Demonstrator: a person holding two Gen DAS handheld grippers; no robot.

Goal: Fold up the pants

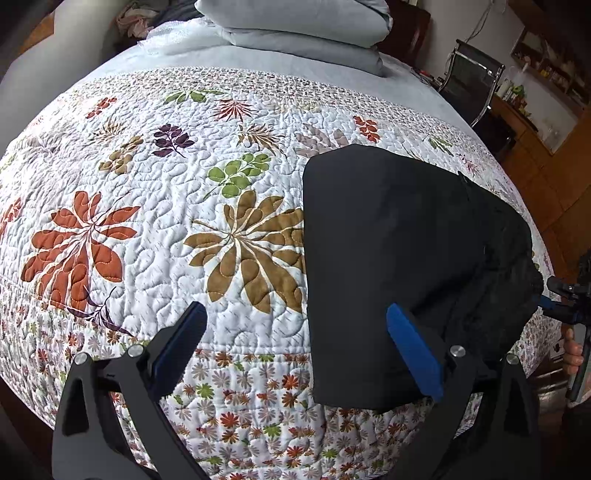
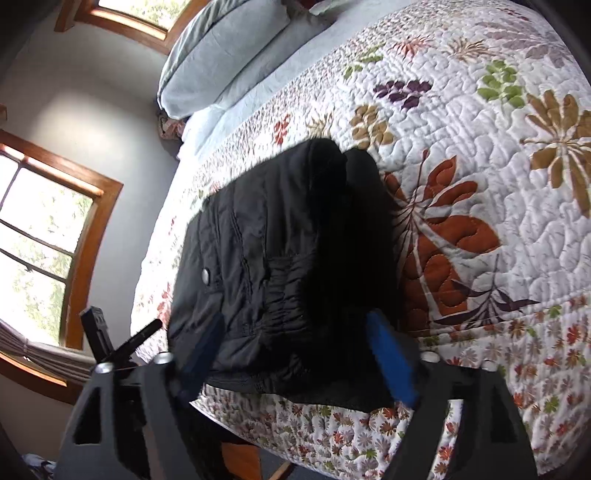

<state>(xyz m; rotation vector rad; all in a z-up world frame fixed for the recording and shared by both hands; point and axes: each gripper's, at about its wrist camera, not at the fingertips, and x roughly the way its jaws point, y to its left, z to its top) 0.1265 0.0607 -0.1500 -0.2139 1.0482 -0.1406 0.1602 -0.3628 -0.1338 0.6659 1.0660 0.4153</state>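
Black pants lie folded into a compact rectangle on the floral quilt, near the bed's front edge. In the right wrist view the pants show a gathered waistband and a metal snap. My left gripper is open, its blue-padded fingers spread wide just above the quilt, the right finger over the pants' near left corner. My right gripper is open, its fingers spread over the pants' near edge, holding nothing. The right gripper also shows at the far right of the left wrist view.
Grey pillows are stacked at the head of the bed. A chair and wooden furniture stand beyond the bed's right side. Windows with wooden frames line the wall on the other side.
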